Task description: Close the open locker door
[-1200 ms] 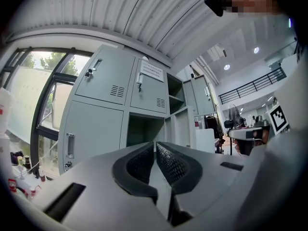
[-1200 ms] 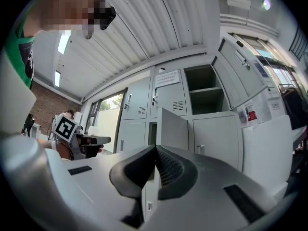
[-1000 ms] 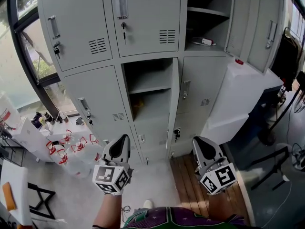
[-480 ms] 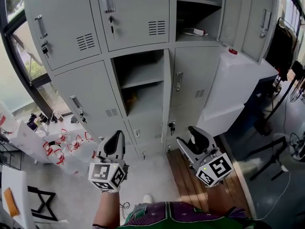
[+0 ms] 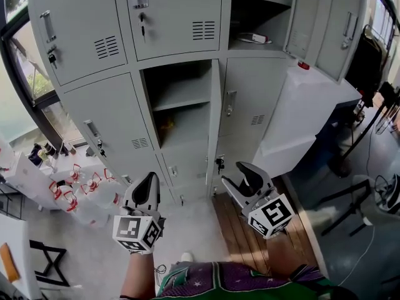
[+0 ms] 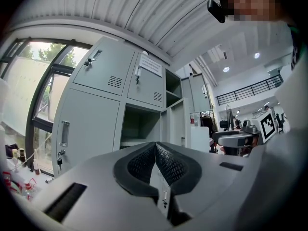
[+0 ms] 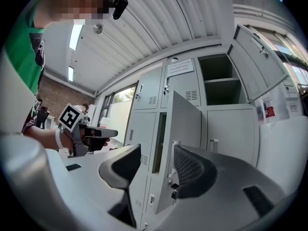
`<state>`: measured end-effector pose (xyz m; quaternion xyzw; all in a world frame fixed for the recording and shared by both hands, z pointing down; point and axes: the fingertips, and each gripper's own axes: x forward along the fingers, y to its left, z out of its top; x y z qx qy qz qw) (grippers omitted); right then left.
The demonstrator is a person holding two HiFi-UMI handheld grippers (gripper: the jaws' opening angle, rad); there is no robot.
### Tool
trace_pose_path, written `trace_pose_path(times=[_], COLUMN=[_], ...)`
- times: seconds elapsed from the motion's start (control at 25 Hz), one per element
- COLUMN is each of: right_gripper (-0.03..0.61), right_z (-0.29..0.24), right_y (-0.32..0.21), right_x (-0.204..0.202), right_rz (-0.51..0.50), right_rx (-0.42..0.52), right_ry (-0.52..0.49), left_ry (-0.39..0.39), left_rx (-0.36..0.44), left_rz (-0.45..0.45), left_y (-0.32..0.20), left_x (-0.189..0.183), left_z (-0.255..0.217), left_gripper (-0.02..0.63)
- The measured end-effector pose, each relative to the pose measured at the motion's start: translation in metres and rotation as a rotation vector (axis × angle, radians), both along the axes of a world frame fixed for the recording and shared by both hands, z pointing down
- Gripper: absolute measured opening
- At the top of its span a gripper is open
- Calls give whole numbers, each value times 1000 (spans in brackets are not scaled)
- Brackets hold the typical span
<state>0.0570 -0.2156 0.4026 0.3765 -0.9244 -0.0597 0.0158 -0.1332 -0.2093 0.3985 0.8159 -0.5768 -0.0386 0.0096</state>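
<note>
Against the far wall stands a grey locker bank (image 5: 94, 111), most doors flush; at its top right one compartment gapes, its upper door (image 5: 312, 17) swung aside; the open locker door (image 5: 215, 117) within reach is the middle one, at the right side of a shelved compartment (image 5: 181, 105). It looks hinged at that opening's right side and sticks out toward the near side, thin free edge facing the person, long axis upright. The right claw (image 5: 236, 179) sits low, near the door's foot and just right of it; its jaws stand moderately wide, gripping nothing; along them the door's broad face (image 7: 185, 129) lies ahead. The left claw (image 5: 150, 179) is pressed together, empty, low and left of the door. I'd judge the right claw nearer and on the pushing side; a shove leftward and far should swing it home. A key (image 7: 174, 186) hangs near the free edge.
</note>
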Motion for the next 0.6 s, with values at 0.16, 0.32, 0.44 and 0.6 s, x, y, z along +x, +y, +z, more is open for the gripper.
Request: trace_pose_path(times=[0.16,0.32,0.44,0.6], right_gripper=[193,192,190,189], right_z=[6,13,17,22], right_y=[-11,-20,-29,-43], right_x=[-1,-3,-5,-9], right_rz=[-16,-34,-49,-62], right_rx=[-16,-36,-48,-46], right_ry=[15,13,20,55], left_ry=[-6,-6,1,-2], left_rx=[4,9,9,13], left_rz=[-7,-18,-29,-47], left_y=[0,-1,-1,-2], left_x=[1,1,-1,-4], left_z=[1,2,2,-1], left_gripper=[23,23,23,23])
